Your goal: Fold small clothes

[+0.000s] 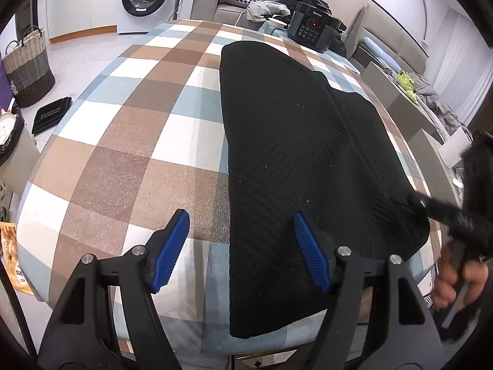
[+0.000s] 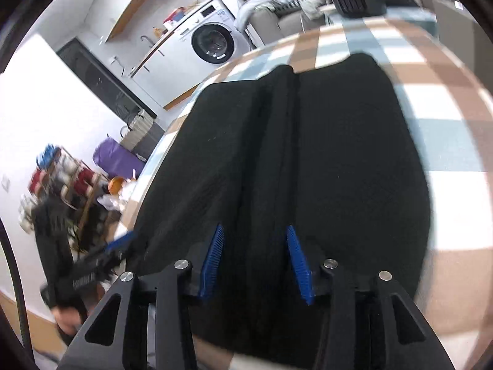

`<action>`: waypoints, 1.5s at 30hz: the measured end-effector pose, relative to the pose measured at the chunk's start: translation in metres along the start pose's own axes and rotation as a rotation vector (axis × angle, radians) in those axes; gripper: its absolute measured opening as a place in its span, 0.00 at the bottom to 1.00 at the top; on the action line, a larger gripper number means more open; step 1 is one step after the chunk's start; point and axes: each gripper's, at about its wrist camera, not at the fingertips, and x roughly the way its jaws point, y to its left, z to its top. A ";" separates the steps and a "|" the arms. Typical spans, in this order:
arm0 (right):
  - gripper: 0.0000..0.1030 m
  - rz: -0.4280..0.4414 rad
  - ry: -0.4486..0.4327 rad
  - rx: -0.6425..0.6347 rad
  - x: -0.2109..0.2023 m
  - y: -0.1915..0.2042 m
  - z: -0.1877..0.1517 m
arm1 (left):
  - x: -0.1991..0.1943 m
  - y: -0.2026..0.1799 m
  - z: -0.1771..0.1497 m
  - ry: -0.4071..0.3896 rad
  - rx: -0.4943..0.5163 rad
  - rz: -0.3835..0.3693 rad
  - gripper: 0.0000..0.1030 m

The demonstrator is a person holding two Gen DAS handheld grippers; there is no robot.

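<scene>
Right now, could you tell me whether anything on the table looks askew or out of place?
Mostly tidy. The black garment lies flat, but its near edge hangs over the checked tablecloth's edge. A pressure cooker sits at the far end.

One black garment [image 1: 295, 141], two hand-held grippers (one cooker [image 1: 311, 27])

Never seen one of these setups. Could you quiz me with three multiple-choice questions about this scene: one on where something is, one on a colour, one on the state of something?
1. Where is the black cooker?
A. the table's far end
B. the floor
C. inside the washing machine

2. What colour is the garment?
A. white
B. black
C. yellow

3. How is the left claw?
A. shut on the garment
B. open, holding nothing
C. out of sight

Answers: 1 A, it stands on the checked tablecloth beyond the garment. 2 B, the knit is black all over. 3 B, its blue pads stand wide apart above the table.
</scene>
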 end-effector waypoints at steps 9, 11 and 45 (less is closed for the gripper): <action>0.43 0.147 0.039 0.030 0.041 -0.006 0.034 | 0.008 -0.001 0.005 0.014 0.004 -0.022 0.66; 0.43 0.115 0.039 -0.004 0.045 0.002 0.037 | 0.010 0.000 0.007 0.017 0.001 -0.028 0.66; 0.41 -0.201 -0.054 -0.043 -0.015 -0.036 0.064 | 0.019 -0.027 0.018 0.020 0.033 -0.075 0.66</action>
